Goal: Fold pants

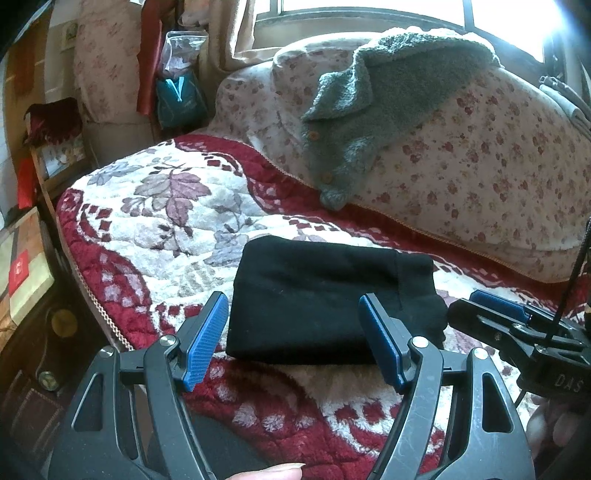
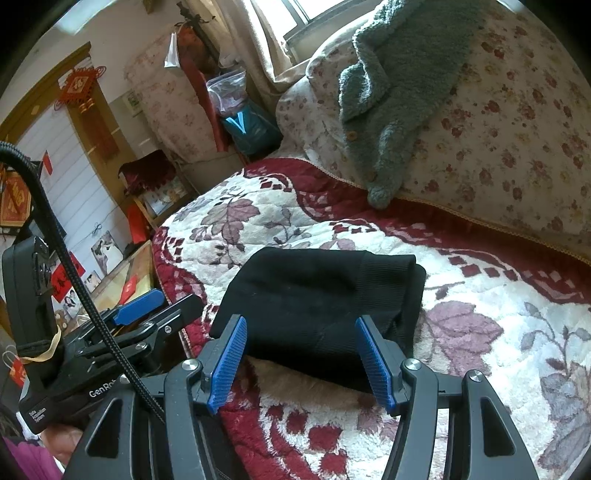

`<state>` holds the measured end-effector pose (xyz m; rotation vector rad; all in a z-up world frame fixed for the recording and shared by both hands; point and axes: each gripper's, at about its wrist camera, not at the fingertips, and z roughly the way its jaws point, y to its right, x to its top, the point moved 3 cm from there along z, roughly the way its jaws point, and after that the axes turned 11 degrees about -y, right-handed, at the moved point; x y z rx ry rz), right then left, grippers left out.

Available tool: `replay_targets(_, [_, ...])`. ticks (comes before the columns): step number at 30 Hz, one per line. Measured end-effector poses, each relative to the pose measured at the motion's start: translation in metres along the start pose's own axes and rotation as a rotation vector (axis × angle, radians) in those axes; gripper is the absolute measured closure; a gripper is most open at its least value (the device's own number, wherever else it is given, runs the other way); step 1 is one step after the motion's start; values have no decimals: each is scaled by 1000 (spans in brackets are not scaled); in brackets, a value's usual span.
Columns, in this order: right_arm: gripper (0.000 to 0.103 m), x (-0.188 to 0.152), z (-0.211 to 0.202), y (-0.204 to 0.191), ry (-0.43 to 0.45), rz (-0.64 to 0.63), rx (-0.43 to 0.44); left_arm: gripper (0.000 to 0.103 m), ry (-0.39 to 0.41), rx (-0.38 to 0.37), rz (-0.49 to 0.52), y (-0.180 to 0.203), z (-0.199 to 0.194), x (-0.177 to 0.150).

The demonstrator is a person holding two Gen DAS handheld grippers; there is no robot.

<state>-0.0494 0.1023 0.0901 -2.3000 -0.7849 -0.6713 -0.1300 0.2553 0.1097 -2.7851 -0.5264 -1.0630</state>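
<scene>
Black pants (image 1: 317, 295) lie folded into a compact rectangle on the red and white floral blanket (image 1: 166, 221). They also show in the right wrist view (image 2: 314, 310). My left gripper (image 1: 293, 332) is open and empty, just in front of the bundle's near edge. My right gripper (image 2: 301, 354) is open and empty, also just short of the near edge. The right gripper shows at the right of the left wrist view (image 1: 509, 325). The left gripper shows at the left of the right wrist view (image 2: 147, 314).
A floral pillow (image 1: 461, 155) with a grey-green fleece jacket (image 1: 369, 103) over it lies at the back right. The bed's left edge (image 1: 96, 295) drops toward a low table (image 2: 125, 273). A window (image 1: 369, 14) is behind.
</scene>
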Motion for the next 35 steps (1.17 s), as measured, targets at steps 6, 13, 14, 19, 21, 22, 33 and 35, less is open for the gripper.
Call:
replay_targets(6, [44,0,2,0,-9,5,1,29,-5,-1,-9,-2,1,-1])
replay_targets(13, [43,0,6,-3,-18,-2,4,29,-8,-2,-11,-3,2,0])
replay_targets(14, [43,0,6,-4,-18,-3,5,29,-8,-2,-10,-3,2,0])
replay_targets(19, [43,1,8,-4,-21,-4,8,29,-9,-3,-12,-4,2,0])
replay_targets(21, [43,1,8,-4,-22,-5,8,29,-9,-4,-10,-4,3,1])
replay_targets(22, [43,1,9,-4,-22,-5,9,29,-10,-5,-9,-4,3,1])
replay_targets(33, [43,-1,3,1,-8,15,36,29,42,-4,5,5,-6,-4])
replay_targets(35, [43,-1,-5,8,4,21,35,29,34,-33,17,15,-9,-3])
